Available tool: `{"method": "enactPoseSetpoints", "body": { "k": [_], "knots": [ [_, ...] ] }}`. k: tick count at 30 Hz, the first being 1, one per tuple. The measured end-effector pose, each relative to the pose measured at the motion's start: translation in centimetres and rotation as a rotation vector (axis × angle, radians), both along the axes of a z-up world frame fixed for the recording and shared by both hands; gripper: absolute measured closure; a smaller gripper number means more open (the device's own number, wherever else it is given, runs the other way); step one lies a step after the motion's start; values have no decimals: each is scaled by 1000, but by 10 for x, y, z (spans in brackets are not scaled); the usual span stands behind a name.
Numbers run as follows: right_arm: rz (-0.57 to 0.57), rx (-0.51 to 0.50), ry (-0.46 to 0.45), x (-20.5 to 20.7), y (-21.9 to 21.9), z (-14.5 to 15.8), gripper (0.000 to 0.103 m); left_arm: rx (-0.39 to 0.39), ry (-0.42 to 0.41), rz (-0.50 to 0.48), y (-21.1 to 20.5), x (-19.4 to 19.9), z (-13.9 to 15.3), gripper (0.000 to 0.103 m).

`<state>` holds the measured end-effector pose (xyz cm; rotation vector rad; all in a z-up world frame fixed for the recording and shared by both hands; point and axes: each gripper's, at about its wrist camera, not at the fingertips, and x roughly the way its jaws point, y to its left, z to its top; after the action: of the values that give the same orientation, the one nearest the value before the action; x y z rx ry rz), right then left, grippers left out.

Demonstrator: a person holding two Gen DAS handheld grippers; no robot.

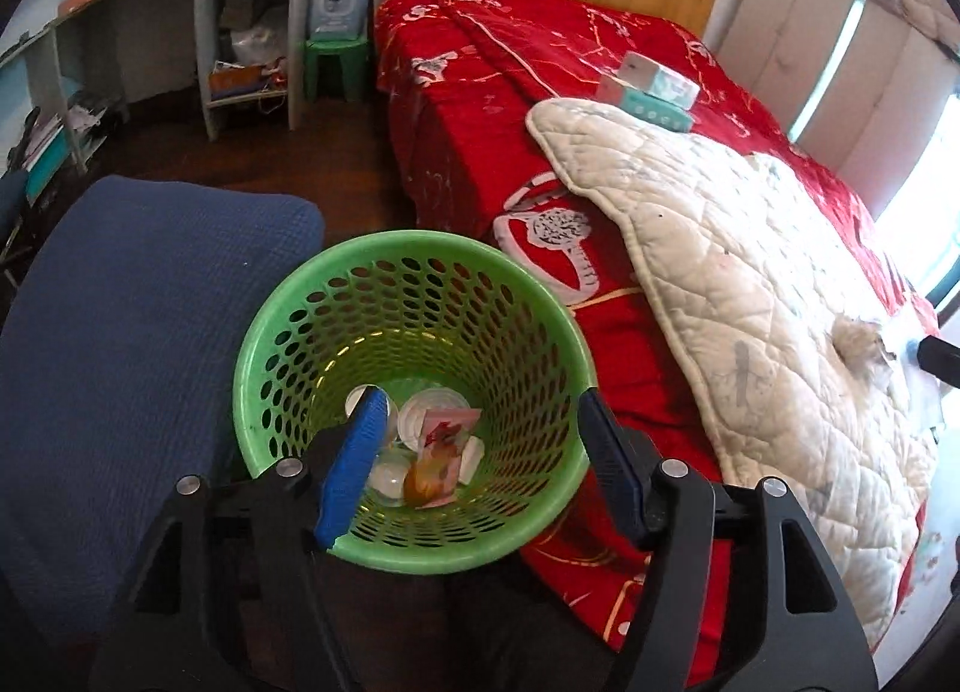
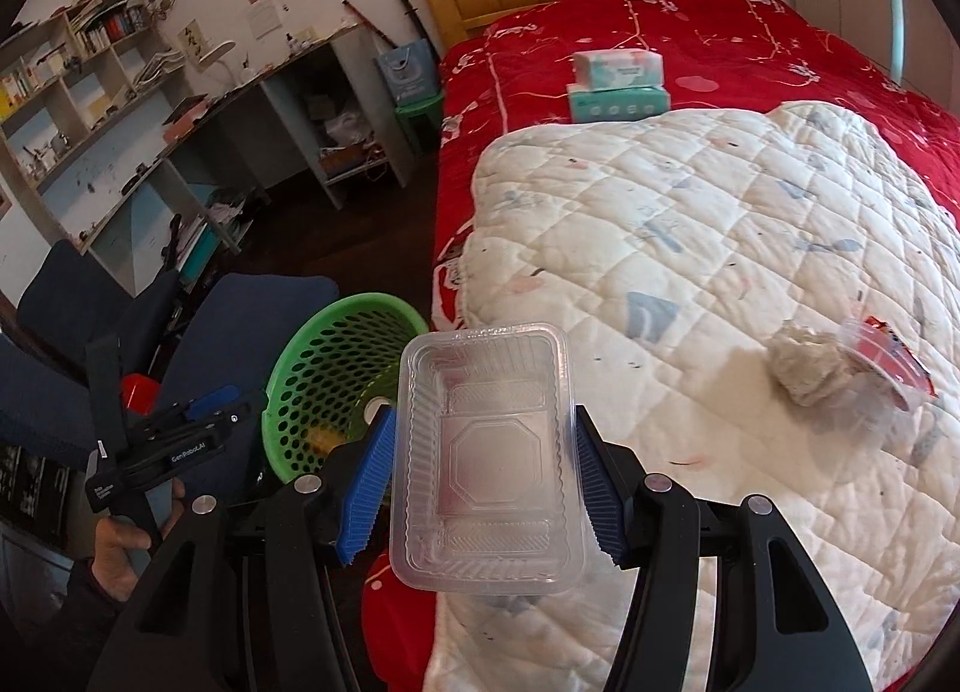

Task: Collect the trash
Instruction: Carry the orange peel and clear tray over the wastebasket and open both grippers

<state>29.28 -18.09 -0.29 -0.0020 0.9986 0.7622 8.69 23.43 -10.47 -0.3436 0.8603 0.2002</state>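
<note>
A green mesh basket point(image 1: 420, 242) stands on the floor between a blue chair and the bed. Inside it lie white round lids point(image 1: 420, 416) and a pink and orange wrapper point(image 1: 447, 446). My left gripper point(image 1: 480, 398) hangs over the basket's mouth, open, with nothing between its fingers. My right gripper point(image 2: 485, 413) is shut on a clear plastic tray point(image 2: 486, 482), held over the bed's edge just right of the basket point(image 2: 336, 344). On the white quilt point(image 2: 690, 224) lie a crumpled grey tissue wad point(image 2: 804, 368) and a red wrapper point(image 2: 888, 362).
Two tissue packs point(image 2: 618, 86) are stacked on the red bedcover point(image 2: 720, 20). The blue chair seat point(image 1: 120, 332) is left of the basket. A desk with shelves point(image 2: 180, 140) and a green stool point(image 1: 336, 56) stand along the far wall. A person's hand point(image 2: 120, 542) holds the left gripper's handle.
</note>
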Motion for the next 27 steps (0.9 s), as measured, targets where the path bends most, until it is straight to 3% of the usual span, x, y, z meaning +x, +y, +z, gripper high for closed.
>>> {"method": "enactPoseSetpoints", "body": {
  "k": [10,27],
  "knots": [
    [68,14,17,-3,41,-5,47,-1,-29,73,16,-31,12,37],
    [220,-6,75,-18,169,-37,47,37,-74,198,50,-89,30,34]
  ]
}}
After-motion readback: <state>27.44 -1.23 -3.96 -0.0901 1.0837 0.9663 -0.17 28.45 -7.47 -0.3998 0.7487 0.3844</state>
